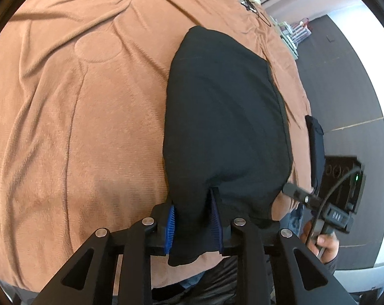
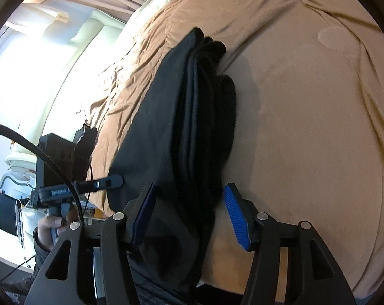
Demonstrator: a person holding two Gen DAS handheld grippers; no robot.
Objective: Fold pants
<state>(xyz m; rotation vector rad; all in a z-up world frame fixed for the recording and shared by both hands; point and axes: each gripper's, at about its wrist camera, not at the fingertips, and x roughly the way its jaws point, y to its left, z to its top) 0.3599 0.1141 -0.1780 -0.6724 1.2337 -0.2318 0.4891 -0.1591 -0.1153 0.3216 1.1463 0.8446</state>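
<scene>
One pair of black pants [image 1: 225, 117] is lying folded into a long stack on the brown blanket [image 1: 77, 101], its long axis running away from both cameras. The left gripper [image 1: 193, 222] is angling down with its near corner pinched between the blue pads. The right gripper [image 2: 189, 216] is straddling the near end, jaws parted, right pad clear of the cloth.
</scene>
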